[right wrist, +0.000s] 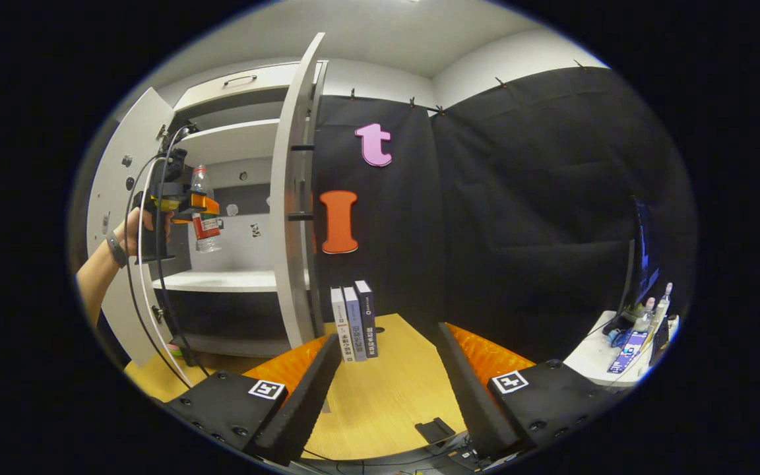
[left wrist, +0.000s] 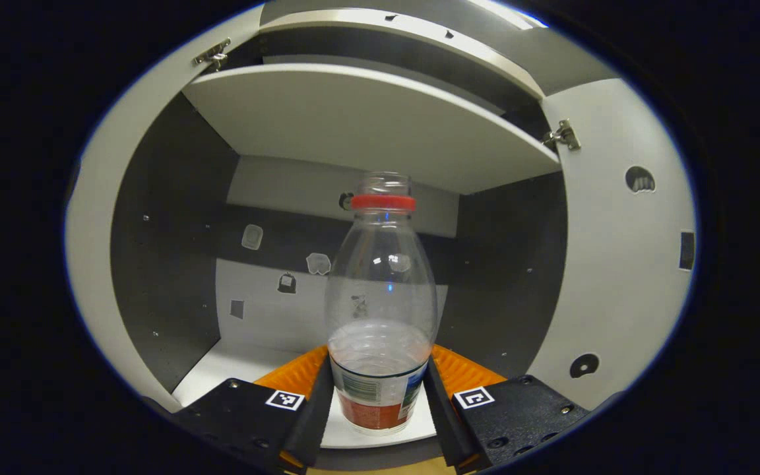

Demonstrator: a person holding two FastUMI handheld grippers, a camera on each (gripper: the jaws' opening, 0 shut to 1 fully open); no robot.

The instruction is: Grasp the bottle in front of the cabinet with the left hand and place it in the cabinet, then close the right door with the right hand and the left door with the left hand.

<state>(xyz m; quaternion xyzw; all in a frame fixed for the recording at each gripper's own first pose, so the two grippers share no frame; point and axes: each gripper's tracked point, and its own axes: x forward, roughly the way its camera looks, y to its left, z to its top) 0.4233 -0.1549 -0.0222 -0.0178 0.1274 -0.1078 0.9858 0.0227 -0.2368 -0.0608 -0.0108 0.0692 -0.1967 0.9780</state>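
One bottle (left wrist: 380, 310), two open doors, three books (right wrist: 355, 322).

Black cloth (right wrist: 518, 198) drapes the booth's walls beneath a pale ceiling (right wrist: 380, 39). Three books (right wrist: 354, 322) stand upright at the wooden table's (right wrist: 380, 402) back edge, against the cloth.

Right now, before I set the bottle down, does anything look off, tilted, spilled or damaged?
Nothing stands out. The bottle sits upright in the left claw, red cap on, no spill visible. Both cabinet doors are open: the left door and the right door. The right claw hangs open over the wooden table.
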